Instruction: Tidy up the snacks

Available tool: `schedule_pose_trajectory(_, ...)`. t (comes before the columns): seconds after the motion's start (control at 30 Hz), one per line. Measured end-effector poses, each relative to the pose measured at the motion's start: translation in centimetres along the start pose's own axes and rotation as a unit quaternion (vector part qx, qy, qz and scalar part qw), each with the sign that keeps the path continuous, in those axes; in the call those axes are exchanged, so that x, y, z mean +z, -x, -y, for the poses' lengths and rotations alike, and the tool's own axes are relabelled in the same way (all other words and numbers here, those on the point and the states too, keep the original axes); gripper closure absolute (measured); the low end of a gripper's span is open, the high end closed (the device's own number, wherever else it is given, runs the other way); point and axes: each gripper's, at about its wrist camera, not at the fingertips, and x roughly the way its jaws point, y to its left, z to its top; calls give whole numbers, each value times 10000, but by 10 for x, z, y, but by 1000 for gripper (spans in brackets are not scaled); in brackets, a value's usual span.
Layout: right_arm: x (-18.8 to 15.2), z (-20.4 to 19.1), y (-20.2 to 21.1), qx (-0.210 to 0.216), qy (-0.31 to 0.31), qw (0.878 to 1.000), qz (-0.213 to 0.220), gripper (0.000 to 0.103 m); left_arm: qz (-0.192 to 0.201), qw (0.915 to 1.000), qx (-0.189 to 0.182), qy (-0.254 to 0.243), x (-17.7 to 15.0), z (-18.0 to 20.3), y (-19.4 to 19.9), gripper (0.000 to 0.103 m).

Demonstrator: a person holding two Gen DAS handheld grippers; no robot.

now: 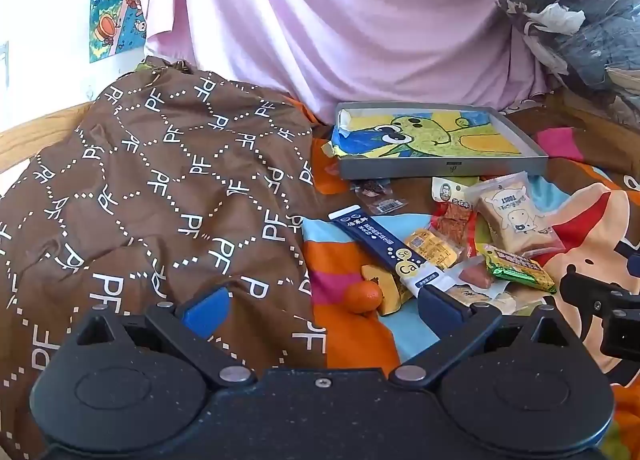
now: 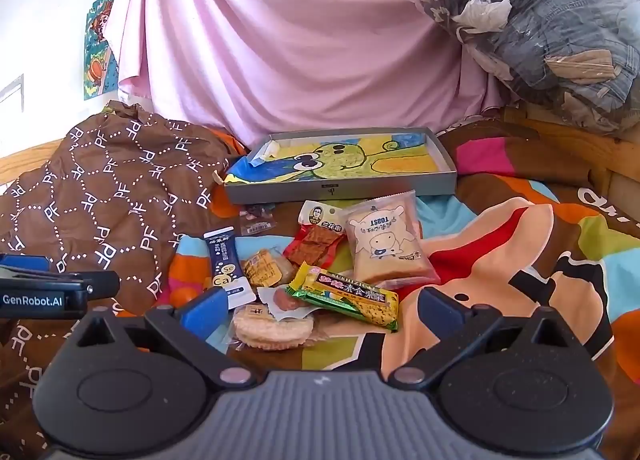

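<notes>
right claw (image 2: 320, 304) sits lowest and closest in its view, blue fingers (image 2: 206, 306) spread wide with nothing between them. just past the tips is the snack pile on the cartoon bedsheet (image 2: 520, 260): a round rice cracker pack (image 2: 272, 328) nearest, a green and yellow bar wrapper (image 2: 346, 296) lying across the gap between the fingers, and a pink sausage snack (image 2: 286, 300) tucked under its left end. further back there's a toast bread pack (image 2: 384, 248), a red spicy strip pack (image 2: 316, 244), a yellow pastry pack (image 2: 262, 268) and a navy stick sachet (image 2: 226, 264) marked "ca".

left claw (image 1: 320, 306) is also wide open and empty, hovering low over the bed, off to the left of the pile. its right finger (image 1: 440, 306) is just beside the near end of the sachet, can't tell if it touches. a small orange (image 1: 363, 296) lies between the fingers, just ahead.

behind the snacks is a shallow grey box tray (image 2: 340, 189) with a cartoon drawing inside, no snacks in it. brown "pf" quilt (image 1: 160, 199) is bunched up on the left, pink curtain (image 2: 280, 39) behind everything.
</notes>
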Motion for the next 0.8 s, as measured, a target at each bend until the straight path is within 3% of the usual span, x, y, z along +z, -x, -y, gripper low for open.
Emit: schedule_pose_trajectory(0.8,-2,-2,-2,48,-3,9998,-200,0,-29,9999,6,107,-1,-1,-1,3)
